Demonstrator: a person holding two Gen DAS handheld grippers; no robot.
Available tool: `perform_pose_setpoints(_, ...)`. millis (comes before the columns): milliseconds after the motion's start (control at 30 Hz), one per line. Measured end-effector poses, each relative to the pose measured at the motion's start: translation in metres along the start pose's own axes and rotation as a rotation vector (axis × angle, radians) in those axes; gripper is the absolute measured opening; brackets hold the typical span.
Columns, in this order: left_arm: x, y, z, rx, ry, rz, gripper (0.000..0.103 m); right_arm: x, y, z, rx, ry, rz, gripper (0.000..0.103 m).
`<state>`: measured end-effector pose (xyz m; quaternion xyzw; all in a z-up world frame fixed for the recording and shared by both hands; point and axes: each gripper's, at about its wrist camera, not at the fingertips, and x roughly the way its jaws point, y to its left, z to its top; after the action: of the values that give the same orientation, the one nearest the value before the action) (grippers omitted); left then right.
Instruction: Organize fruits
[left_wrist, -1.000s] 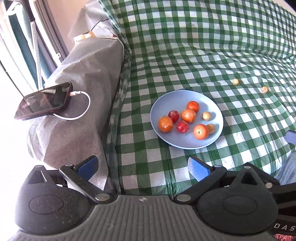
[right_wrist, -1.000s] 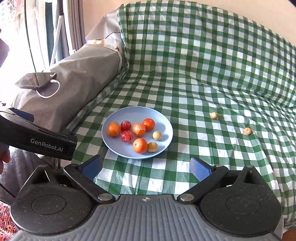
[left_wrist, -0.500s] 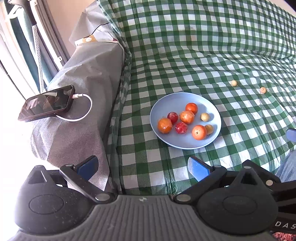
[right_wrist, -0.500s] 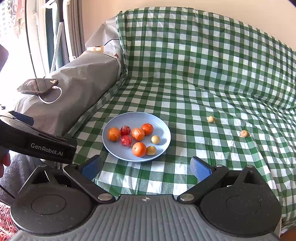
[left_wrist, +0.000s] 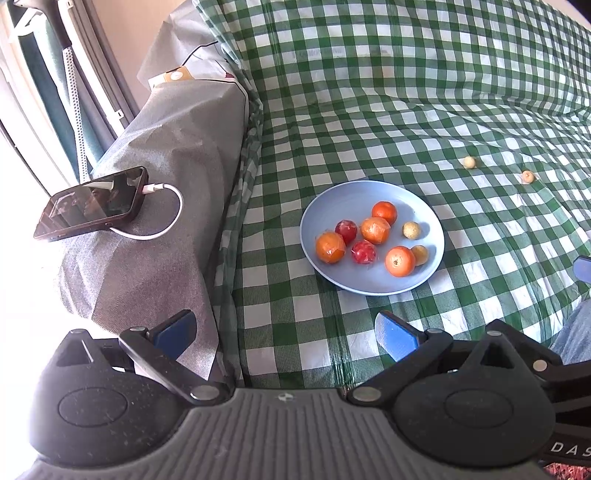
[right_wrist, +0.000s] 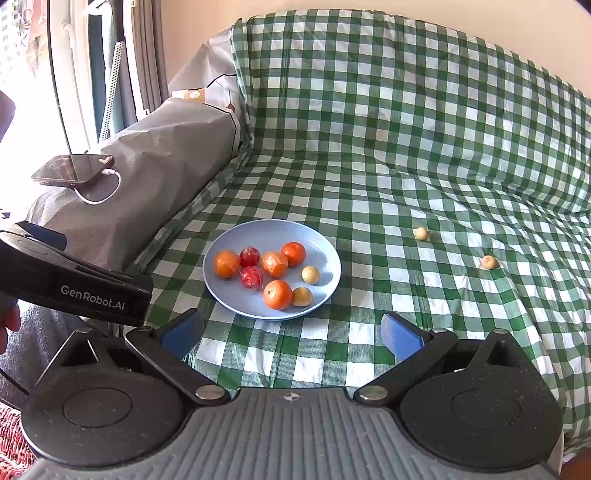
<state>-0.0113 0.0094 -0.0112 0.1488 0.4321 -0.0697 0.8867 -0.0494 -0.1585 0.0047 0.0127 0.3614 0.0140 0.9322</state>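
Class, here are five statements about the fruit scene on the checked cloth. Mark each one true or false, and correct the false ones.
1. The blue plate holds eight fruits. True.
2. Two small pale fruits lie on the checked cloth outside the plate. True.
3. The right hand-held gripper is shut on an orange fruit. False: its jaws stand open and empty.
4. The phone lies on the checked cloth. False: it rests on the grey-covered armrest, cable plugged in.
5. The left hand-held gripper is open. True.
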Motion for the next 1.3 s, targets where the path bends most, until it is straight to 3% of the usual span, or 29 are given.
perform_pose_setpoints(933,0.024,-0.01,0.017,0.032,0.057,0.008,0.103,0.027,-0.02,-0.002,0.086,0.042,0.003,0.102)
perform_pose_setpoints(1133,0.039,-0.035,0.042,0.06,0.068,-0.02,0.103,0.04,-0.047,-0.001,0.143,0.034,-0.059,0.102)
perform_pose_setpoints(1300,0.06,-0.077,0.08,0.09,0.066,-0.078,0.103,0.057,-0.098,0.001,0.207,0.005,-0.174,0.102)
